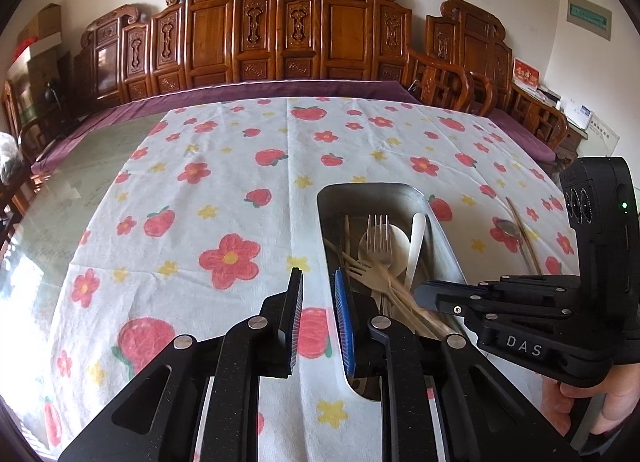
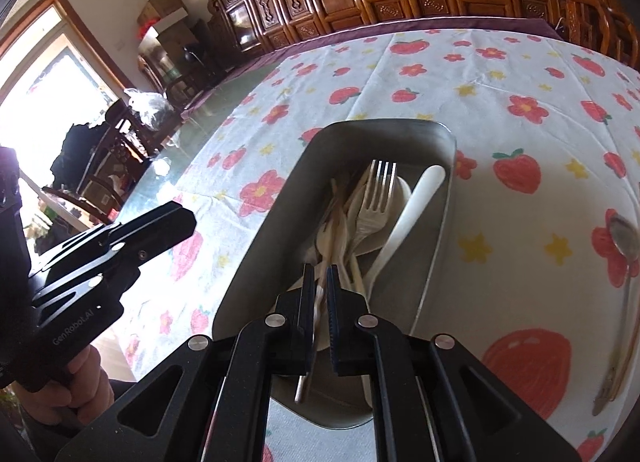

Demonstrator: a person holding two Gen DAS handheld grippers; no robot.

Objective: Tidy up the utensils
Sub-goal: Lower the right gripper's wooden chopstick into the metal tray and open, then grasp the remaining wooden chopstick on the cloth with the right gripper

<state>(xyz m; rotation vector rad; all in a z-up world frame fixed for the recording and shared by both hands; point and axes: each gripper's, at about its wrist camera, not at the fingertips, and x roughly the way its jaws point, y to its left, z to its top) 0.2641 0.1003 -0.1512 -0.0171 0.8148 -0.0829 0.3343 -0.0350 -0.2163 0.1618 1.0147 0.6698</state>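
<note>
A metal tray (image 1: pixel 438 218) (image 2: pixel 260 246) lies on the flowered tablecloth with a steel fork (image 2: pixel 378 190), pale forks, a white spoon (image 2: pixel 412 206) and wooden chopsticks in it. Over the tray's near end my right gripper (image 2: pixel 320 286) (image 1: pixel 420 294) is shut on a wooden chopstick (image 2: pixel 319 302), which slants down among the utensils. My left gripper (image 1: pixel 318 294) (image 2: pixel 180 218) hovers just left of the tray's rim, its jaws a little apart with nothing between them. A metal spoon (image 2: pixel 624 234) (image 1: pixel 510 227) and one chopstick (image 2: pixel 626 358) (image 1: pixel 524 238) lie on the cloth right of the tray.
The cloth (image 1: pixel 224 182) covers a glass-topped table with a purple strip along its far edge. Carved wooden furniture (image 1: pixel 280 34) lines the wall behind. A hand (image 1: pixel 600 402) grips the right tool's handle.
</note>
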